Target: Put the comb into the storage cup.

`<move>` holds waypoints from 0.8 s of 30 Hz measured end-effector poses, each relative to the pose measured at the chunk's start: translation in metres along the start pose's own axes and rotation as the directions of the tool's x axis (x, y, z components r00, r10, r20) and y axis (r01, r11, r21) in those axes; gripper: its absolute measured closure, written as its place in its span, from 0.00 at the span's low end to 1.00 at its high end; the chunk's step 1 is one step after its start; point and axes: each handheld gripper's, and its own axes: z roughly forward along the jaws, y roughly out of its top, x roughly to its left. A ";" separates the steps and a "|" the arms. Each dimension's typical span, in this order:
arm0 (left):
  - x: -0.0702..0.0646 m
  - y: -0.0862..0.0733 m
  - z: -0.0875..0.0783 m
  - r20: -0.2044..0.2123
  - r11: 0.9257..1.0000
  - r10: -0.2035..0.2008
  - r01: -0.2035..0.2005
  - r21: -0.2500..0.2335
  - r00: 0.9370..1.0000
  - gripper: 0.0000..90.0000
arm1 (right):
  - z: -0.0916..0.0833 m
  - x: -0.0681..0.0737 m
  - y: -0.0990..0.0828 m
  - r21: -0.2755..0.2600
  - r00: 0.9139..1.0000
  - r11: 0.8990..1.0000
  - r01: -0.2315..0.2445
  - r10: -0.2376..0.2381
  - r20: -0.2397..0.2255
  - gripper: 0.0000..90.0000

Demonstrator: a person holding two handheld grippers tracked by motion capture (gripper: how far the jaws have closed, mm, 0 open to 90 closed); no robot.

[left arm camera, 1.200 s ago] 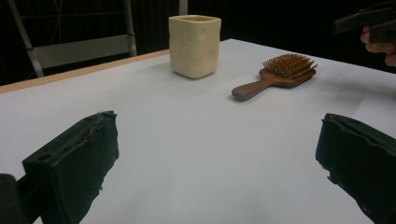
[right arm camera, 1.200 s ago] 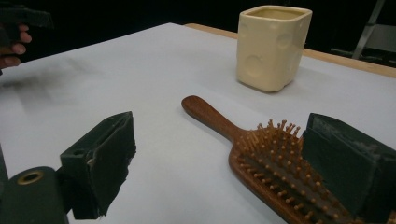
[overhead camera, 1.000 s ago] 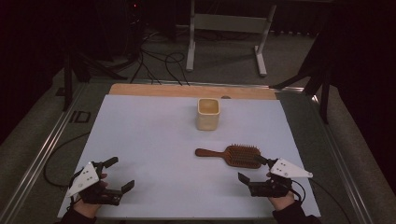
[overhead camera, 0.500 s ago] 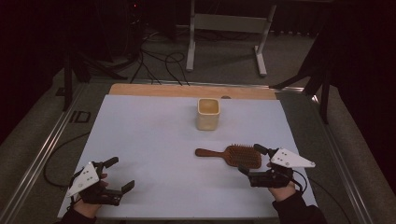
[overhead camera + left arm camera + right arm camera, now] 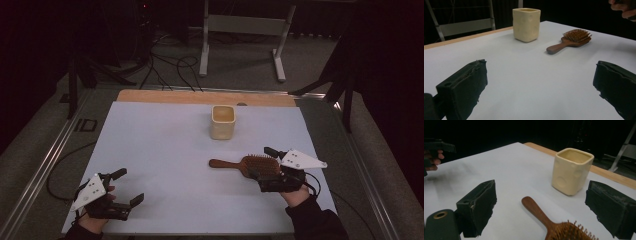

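A wooden hairbrush (image 5: pixel 239 164) lies bristles up on the white table top (image 5: pixel 160 145), its handle pointing left. My right gripper (image 5: pixel 265 169) is open, one jaw on each side of the brush head, not closed on it. In the right gripper view the brush (image 5: pixel 537 212) lies between the open jaws of the right gripper (image 5: pixel 544 206). A cream square cup (image 5: pixel 222 121) stands upright behind the brush. My left gripper (image 5: pixel 129 187) rests open at the near left corner, nothing between its jaws. The left gripper view shows the left gripper (image 5: pixel 539 85) open, with the cup (image 5: pixel 526 23) and brush (image 5: pixel 570 40) far ahead.
A wooden strip (image 5: pixel 165 96) runs along the table's far edge. Beyond it, a metal stand (image 5: pixel 240 25) and loose cables (image 5: pixel 175 65) sit on the floor. Metal rails (image 5: pixel 40 175) border the table's sides. Bare white surface stretches between the two grippers.
My right gripper has moved forward and left from the near right corner until its open jaws straddle the brush head. The left gripper, brush and cup have stayed put.
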 end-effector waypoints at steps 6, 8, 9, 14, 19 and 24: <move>0.000 0.000 0.000 0.000 1.000 -0.001 0.001 0.000 1.000 0.00 | 0.015 -0.001 0.013 0.002 1.000 1.000 0.017 -0.017 -0.020 0.11; 0.000 0.000 0.000 0.001 1.000 -0.001 0.001 0.000 1.000 0.00 | 0.019 0.000 0.016 0.003 1.000 1.000 0.018 -0.018 -0.025 0.11; 0.000 0.000 0.000 0.000 1.000 0.000 0.000 -0.001 1.000 0.00 | 0.022 0.000 0.017 0.003 0.999 1.000 0.021 -0.021 -0.031 0.11; 0.000 0.000 0.000 0.001 1.000 0.000 0.000 0.000 1.000 0.00 | 0.033 0.001 0.022 0.011 0.999 1.000 0.022 -0.021 -0.039 0.11; 0.000 0.000 -0.001 0.001 1.000 0.000 0.000 -0.004 1.000 0.00 | 0.046 -0.001 0.025 0.020 0.998 1.000 0.010 -0.008 -0.059 0.11; 0.000 0.000 -0.001 0.002 1.000 0.003 -0.003 -0.002 1.000 0.00 | 0.054 -0.001 0.025 0.028 0.997 1.000 -0.001 0.003 -0.073 0.11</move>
